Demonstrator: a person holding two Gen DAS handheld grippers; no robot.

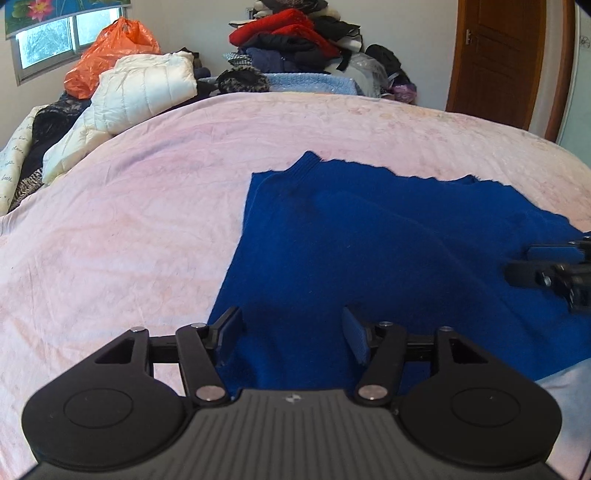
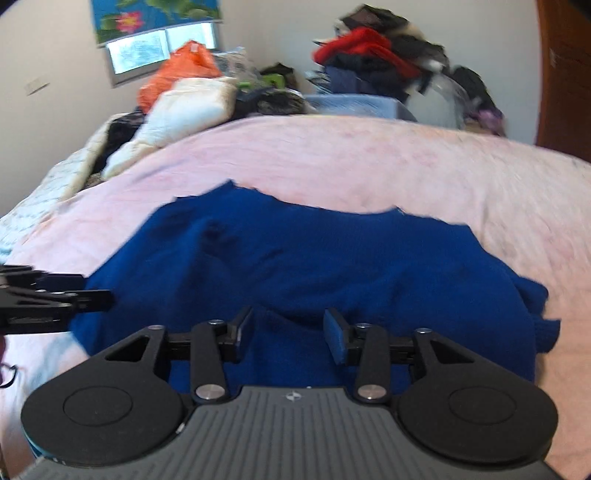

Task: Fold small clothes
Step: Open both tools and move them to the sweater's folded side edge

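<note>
Left gripper (image 1: 291, 338) and right gripper (image 2: 288, 334) both apparently gape, empty.

A deep-blue knit sweater (image 1: 369, 240) lies spread flat and partly folded, its ribbed collar pointing away.

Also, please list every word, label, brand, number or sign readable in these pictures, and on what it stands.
Cursive script on the cream fabric at the bed's left edge: too small and warped to read.
Small white emblem on the left gripper body: a logo, no letters.
Same emblem on the right gripper body: no letters.
Blue sweater and lotus-print blind: no text visible.
</note>
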